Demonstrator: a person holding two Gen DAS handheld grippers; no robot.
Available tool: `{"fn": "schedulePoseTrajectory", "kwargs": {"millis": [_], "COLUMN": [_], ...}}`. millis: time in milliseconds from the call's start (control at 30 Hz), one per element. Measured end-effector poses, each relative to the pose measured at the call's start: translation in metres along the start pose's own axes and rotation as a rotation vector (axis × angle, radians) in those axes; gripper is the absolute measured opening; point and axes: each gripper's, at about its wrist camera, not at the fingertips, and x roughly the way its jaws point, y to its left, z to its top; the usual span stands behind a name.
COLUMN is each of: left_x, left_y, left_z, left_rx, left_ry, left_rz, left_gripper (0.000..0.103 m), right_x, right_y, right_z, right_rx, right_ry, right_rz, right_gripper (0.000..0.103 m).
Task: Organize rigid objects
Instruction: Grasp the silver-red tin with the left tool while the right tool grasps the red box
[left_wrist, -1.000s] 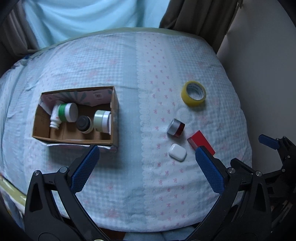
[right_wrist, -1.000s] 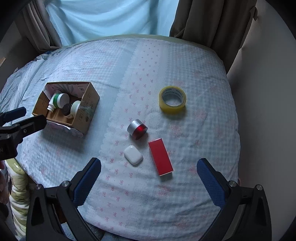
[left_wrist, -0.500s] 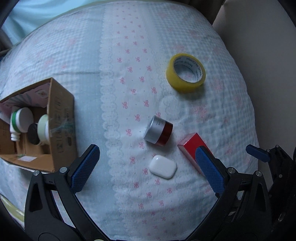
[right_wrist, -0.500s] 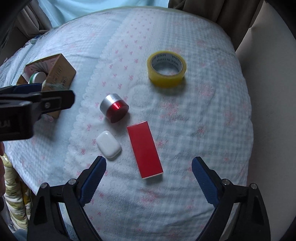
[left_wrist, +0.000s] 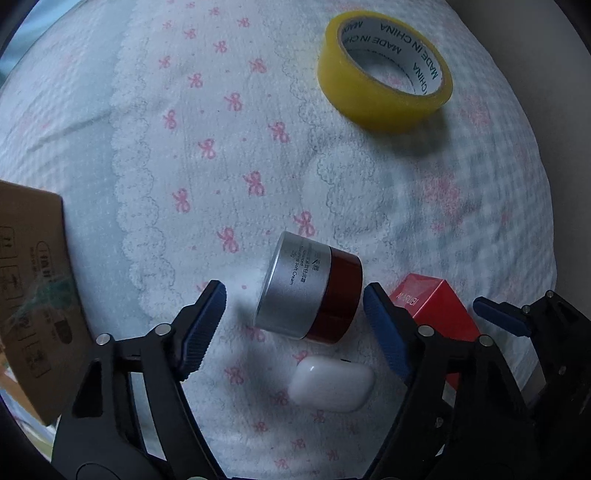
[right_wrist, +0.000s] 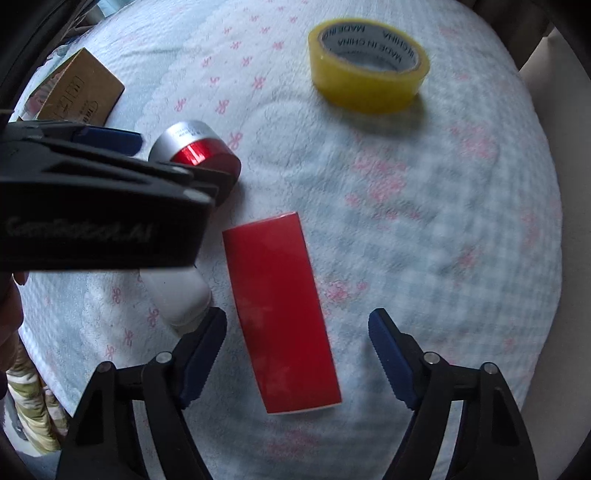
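Grippers both gape: your left gripper (left_wrist: 294, 314) straddles the cream jar (left_wrist: 309, 291), your right gripper (right_wrist: 297, 334) the red box (right_wrist: 280, 310).

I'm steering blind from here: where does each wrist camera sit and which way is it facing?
Left wrist: on the left gripper, low over the bed, facing the cream jar; both its fingers show, and the right gripper.
Right wrist: on the right gripper, facing the red box; its fingers show, and the left gripper.
Shared: jar, box, tape, white case, carton.
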Motion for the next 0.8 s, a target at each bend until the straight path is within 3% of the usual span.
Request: {"fn": "schedulePoseTrajectory", "kwargs": {"millis": [33,100,233,467,800], "left_x": [0.003,0.009,0.016,0.017,-0.029], "left_y": [0.000,0.000,-0.001,-0.009,-0.007], "left_z": [0.000,0.001,0.002,0.003,-0.014], "left_rx": [-0.003,-0.005,0.007,-0.002,-0.030], "left_ry": [0.005,0.016,0.023,0.012,-0.038], "left_rz": [-0.006,-0.015,0.001,0.015,0.000], "left_gripper": [0.068,0.050,0.045,0.043,0.038], "right_x": [0.003,0.010,0.016,0.016,-0.005], "right_y": [0.001,0.004,0.009,0.010,-0.011], "right_z": [0.000,0.000,0.000,-0.001,0.002], "right_rx": [-0.002,-0.019,-0.037,-0.036,0.051], "right_ry": [0.005,0.019,0.036,0.041,-0.009], "right_rz": [0.009,0.009,0.007,0.002,0.025], "right_gripper": [0.070,0.062,0.043,0.042,0.041]}}
